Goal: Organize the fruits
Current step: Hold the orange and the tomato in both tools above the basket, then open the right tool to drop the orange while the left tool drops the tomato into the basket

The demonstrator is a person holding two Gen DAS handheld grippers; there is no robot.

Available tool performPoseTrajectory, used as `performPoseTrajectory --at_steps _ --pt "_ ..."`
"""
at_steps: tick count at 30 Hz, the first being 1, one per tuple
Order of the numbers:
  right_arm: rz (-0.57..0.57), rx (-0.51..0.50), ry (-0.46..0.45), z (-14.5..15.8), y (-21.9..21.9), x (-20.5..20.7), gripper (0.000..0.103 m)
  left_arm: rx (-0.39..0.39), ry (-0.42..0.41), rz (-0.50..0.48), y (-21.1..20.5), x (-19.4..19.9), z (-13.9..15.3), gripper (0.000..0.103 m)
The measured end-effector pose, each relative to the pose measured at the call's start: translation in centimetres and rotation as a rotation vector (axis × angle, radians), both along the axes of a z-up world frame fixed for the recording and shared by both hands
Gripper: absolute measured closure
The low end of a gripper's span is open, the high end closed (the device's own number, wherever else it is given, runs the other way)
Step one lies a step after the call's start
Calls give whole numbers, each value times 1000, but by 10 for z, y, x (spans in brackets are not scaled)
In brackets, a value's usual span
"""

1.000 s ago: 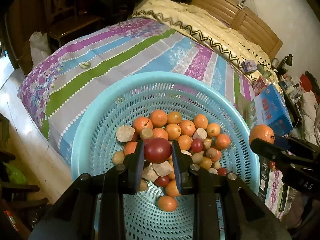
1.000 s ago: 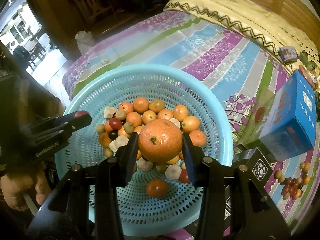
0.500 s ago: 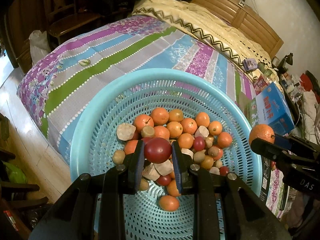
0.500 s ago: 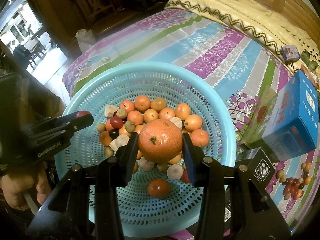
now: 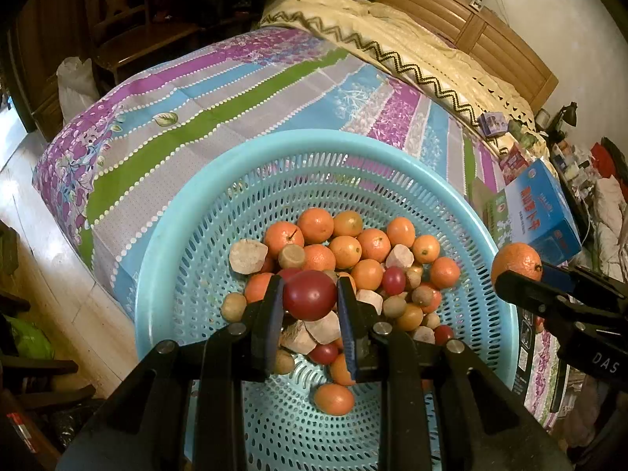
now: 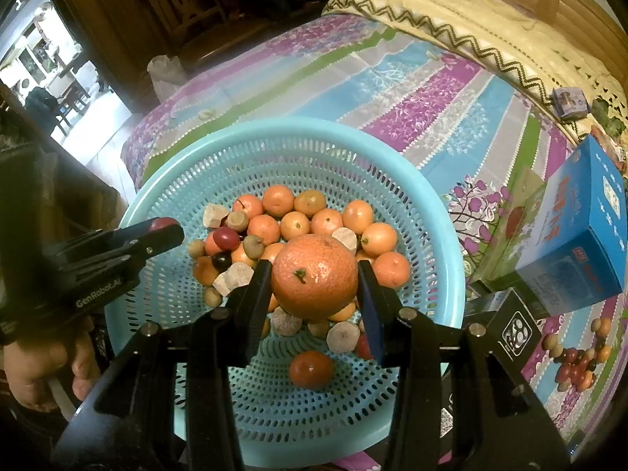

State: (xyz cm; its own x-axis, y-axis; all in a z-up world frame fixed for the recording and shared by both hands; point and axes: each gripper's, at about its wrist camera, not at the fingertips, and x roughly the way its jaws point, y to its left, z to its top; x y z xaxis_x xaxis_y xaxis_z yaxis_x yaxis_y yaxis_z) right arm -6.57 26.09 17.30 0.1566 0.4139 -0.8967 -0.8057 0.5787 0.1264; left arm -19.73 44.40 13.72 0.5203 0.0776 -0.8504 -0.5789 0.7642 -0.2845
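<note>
Left tool (image 5: 310, 301) clenched on red fruit (image 5: 309, 295), right tool (image 6: 314, 278) on large orange (image 6: 314, 276), above basket (image 5: 392, 157).

Black left gripper (image 5: 310, 306) with blue-lined fingers (image 5: 347, 314), silver screws, white "GenRobot.AI" lettering.

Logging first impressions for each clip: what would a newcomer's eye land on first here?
Most likely the two raised fruits: the right hand-held gripper is shut on a large orange, and the left hand-held gripper on a dark red fruit, both above the basket. Next, the big light-blue perforated basket with its heap of small oranges, red fruits and pale chunks, sitting on the striped purple, blue and green bedspread.
</note>
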Motion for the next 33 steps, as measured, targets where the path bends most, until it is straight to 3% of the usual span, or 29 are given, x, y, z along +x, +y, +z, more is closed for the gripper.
performPoseTrajectory --at_steps 25,27,29,31,33 --pt "0 13 15 -6 -3 2 59 10 17 1 0 3 -5 76" --pt "-4 19 15 -5 -3 4 58 7 26 1 1 5 -5 71" --pt "-9 25 18 -5 -4 5 58 15 24 3 0 5 -3 53" --pt "-14 36 19 -3 -5 7 52 17 24 3 -1 5 -2 51" --pt "-17 45 16 -1 -6 7 38 18 28 6 -1 5 -2 46"
